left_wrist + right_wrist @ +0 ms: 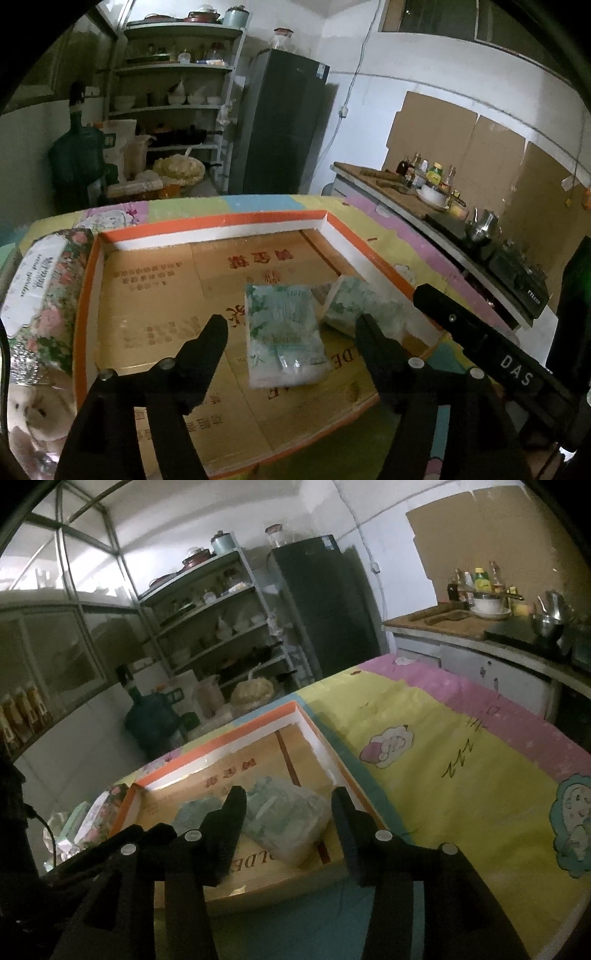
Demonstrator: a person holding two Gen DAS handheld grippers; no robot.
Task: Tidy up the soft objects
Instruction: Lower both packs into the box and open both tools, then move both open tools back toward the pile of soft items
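Observation:
A shallow cardboard tray with an orange rim (218, 224) lies on the table; it also shows in the right wrist view (221, 744). Two green-and-white tissue packs lie inside: one flat in the middle (284, 332), one tilted against the right wall (360, 304). In the right wrist view the nearer pack (291, 821) lies between my fingers' line of sight. My left gripper (291, 328) is open and empty, just above the flat pack. My right gripper (288, 805) is open and empty above the tray's near right corner. A floral tissue pack (44, 295) lies outside the tray on the left.
A plush toy in plastic (33, 413) sits at the near left. The table wears a pastel cartoon cloth (461, 775). The right gripper's body (498, 354) crosses the tray's right side. Behind stand a shelf rack (177, 110), a dark fridge (284, 122) and a counter with a stove (480, 229).

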